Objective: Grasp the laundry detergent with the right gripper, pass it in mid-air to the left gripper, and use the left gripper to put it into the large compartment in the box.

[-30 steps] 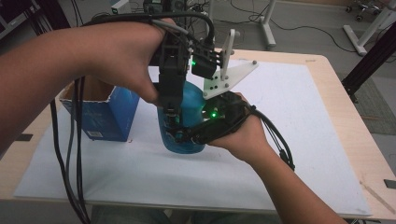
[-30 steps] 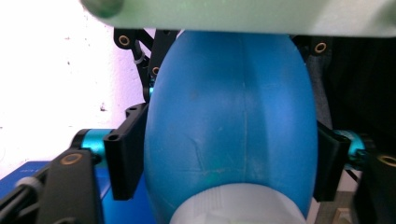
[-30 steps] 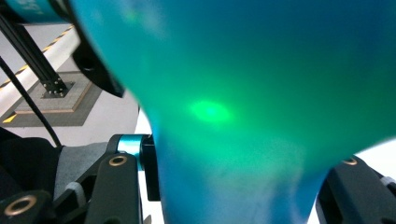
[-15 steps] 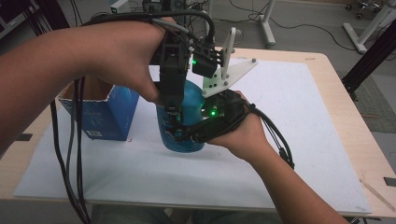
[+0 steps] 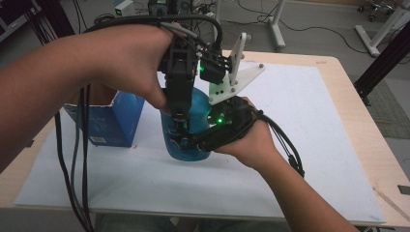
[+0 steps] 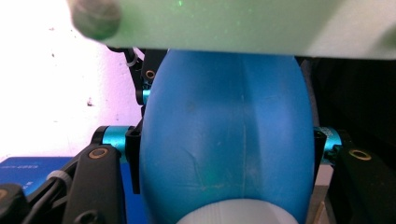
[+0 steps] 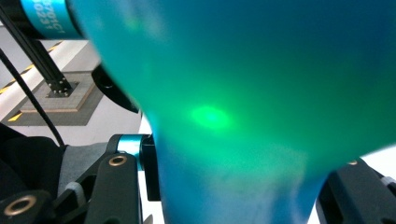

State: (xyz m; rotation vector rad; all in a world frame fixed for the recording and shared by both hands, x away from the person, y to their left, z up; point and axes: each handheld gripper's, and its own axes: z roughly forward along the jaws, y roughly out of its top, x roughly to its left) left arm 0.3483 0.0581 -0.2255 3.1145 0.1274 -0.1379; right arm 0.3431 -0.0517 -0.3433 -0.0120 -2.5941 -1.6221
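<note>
Table (image 5: 338,87), white sheet (image 5: 309,135) and blue box (image 5: 113,121), with the blue bottle (image 5: 199,104) standing upright on the sheet and caught between both pairs of my jaws. My left gripper (image 5: 180,126) comes down on the bottle from above. In the left gripper view its two jaws press the flanks of the body, one on each side, with the white cap (image 6: 233,217) nearest the camera. My right gripper (image 5: 186,142) comes in from the side, lower down, and in the right gripper view its jaws are likewise clenched on the blue wall. Set against the frames of the last second, little has changed: the bottle has not shifted on the sheet, and both grips sit where they sat. I judge this a steadying hold, the bottle secured but not yet lifted or opened. The box stands just beside the bottle, off the outer side of my left jaws, and is the one near obstacle. My cables (image 5: 77,159) hang there as well. Beyond my right jaws the sheet lies bare towards the far table edge, which I judge the better way out. The space above the cap is taken by my own left gripper.
</note>
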